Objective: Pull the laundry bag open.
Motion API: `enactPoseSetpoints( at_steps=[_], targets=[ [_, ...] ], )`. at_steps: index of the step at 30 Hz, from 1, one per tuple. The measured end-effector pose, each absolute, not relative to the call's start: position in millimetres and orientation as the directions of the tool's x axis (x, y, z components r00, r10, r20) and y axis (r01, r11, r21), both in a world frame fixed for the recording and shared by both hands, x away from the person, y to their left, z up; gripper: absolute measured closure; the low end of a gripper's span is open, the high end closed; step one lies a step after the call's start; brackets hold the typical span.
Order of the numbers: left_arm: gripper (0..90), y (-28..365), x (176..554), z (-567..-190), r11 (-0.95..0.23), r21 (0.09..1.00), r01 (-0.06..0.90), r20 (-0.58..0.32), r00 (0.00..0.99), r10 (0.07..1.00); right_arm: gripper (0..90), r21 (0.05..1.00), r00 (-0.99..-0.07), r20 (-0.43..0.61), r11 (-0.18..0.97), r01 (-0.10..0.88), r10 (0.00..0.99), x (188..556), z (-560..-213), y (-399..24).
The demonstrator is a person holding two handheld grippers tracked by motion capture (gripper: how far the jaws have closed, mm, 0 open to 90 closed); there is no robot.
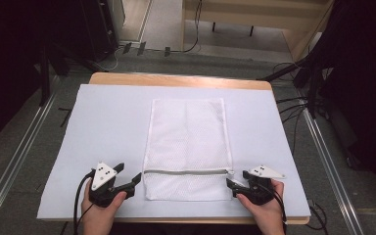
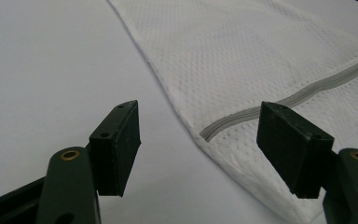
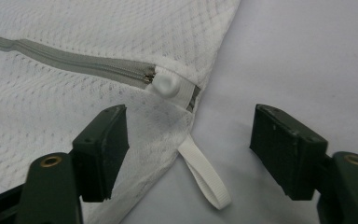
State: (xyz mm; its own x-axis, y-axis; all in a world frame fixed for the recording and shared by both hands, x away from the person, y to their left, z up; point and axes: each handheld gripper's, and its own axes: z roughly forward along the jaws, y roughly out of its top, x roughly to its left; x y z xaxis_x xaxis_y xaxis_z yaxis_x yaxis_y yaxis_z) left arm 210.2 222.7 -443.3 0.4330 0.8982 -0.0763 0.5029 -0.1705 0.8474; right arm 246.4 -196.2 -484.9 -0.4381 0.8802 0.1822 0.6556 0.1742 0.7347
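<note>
Between both tools (image 1: 136, 181) (image 1: 230, 184): mesh bag (image 1: 188, 142).

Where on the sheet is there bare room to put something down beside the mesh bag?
Bare sheet lies left of the mesh bag, and a narrower strip right of it, out to the table edge. A thin band runs beyond the bag's far end. Crowded: the near corners, where the left gripper and right gripper flank the zipper.

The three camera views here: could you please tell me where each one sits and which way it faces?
High view: above the person's side, looking forward and down at the table; both hands, left gripper and right gripper show.
Left gripper view: rides that gripper, facing the mesh bag; open jaws show.
Right gripper view: rides that gripper, facing the zipper pull; open jaws show.
All share the bag's grey zipper.
</note>
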Motion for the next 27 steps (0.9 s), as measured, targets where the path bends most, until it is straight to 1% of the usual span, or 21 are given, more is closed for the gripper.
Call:
enactPoseSetpoints(
  at_steps=[1,4,5,7,9,11,12,14,15,16,18,19,20,21,22,23,24,25,26,27],
  targets=[
    [30.4,220,210,-442,-0.175,0.848,0.501,-0.071,0.435,0.898,33.9,0.740,-0.443,0.178,0.177,0.649,0.879,247,-486,-195],
    [30.2,214,211,-440,-0.164,0.849,0.502,-0.093,0.447,0.890,33.3,0.746,-0.446,0.162,0.186,0.640,0.880,247,-487,-192],
    [30.2,211,212,-439,-0.166,0.847,0.504,-0.097,0.454,0.885,32.5,0.749,-0.461,0.132,0.217,0.627,0.877,247,-487,-188],
    [30.2,197,216,-439,-0.186,0.840,0.510,-0.096,0.476,0.874,33.4,0.763,-0.477,0.108,0.234,0.602,0.872,245,-489,-186],
    [30.2,191,217,-439,-0.191,0.838,0.511,-0.098,0.485,0.869,34.0,0.766,-0.481,0.113,0.232,0.599,0.869,244,-490,-186],
    [30.3,172,221,-440,-0.221,0.832,0.509,-0.096,0.524,0.846,39.8,0.772,-0.500,0.140,0.222,0.595,0.854,244,-490,-186],
    [30.2,172,221,-440,-0.221,0.832,0.509,-0.096,0.524,0.846,39.8,0.772,-0.500,0.140,0.222,0.595,0.854,244,-490,-186],
    [30.2,158,223,-440,-0.236,0.829,0.507,-0.100,0.549,0.830,43.4,0.775,-0.522,0.148,0.229,0.588,0.840,244,-490,-185],
    [30.2,145,226,-441,-0.251,0.825,0.506,-0.103,0.572,0.814,49.2,0.775,-0.524,0.114,0.255,0.579,0.844,244,-490,-181],
    [30.2,145,226,-441,-0.251,0.825,0.506,-0.103,0.572,0.814,49.2,0.775,-0.524,0.114,0.255,0.579,0.844,244,-490,-181],
    [30.3,132,229,-440,-0.265,0.821,0.506,-0.109,0.594,0.797,59.7,0.776,-0.490,0.072,0.260,0.575,0.869,242,-490,-178],
    [30.3,126,230,-440,-0.272,0.819,0.505,-0.112,0.606,0.788,59.7,0.776,-0.490,0.072,0.260,0.575,0.869,242,-490,-178],
    [30.4,120,232,-440,-0.278,0.816,0.506,-0.117,0.616,0.779,63.1,0.775,-0.478,0.080,0.247,0.582,0.875,242,-490,-178],
    [30.6,108,235,-439,-0.281,0.817,0.504,-0.128,0.633,0.763,69.3,0.778,-0.469,0.086,0.234,0.582,0.879,242,-491,-180],
    [31.0,108,235,-439,-0.281,0.817,0.504,-0.128,0.633,0.763,69.3,0.778,-0.469,0.086,0.234,0.582,0.879,242,-491,-180],
    [31.0,103,236,-438,-0.280,0.818,0.502,-0.135,0.641,0.756,74.5,0.778,-0.461,0.092,0.226,0.587,0.883,242,-490,-181],
    [31.7,98,238,-438,-0.281,0.816,0.504,-0.143,0.648,0.748,77.6,0.780,-0.457,0.091,0.222,0.586,0.885,243,-491,-182],
    [34.9,87,241,-438,-0.290,0.816,0.501,-0.141,0.658,0.739,85.6,0.780,-0.463,0.099,0.220,0.585,0.881,243,-490,-183],
    [36.4,87,241,-438,-0.290,0.816,0.501,-0.141,0.658,0.739,85.6,0.780,-0.463,0.099,0.220,0.585,0.881,243,-490,-183],
    [39.2,77,243,-439,-0.297,0.815,0.498,-0.138,0.665,0.734,87.9,0.779,-0.471,0.106,0.222,0.586,0.876,243,-490,-183]
  ],
)
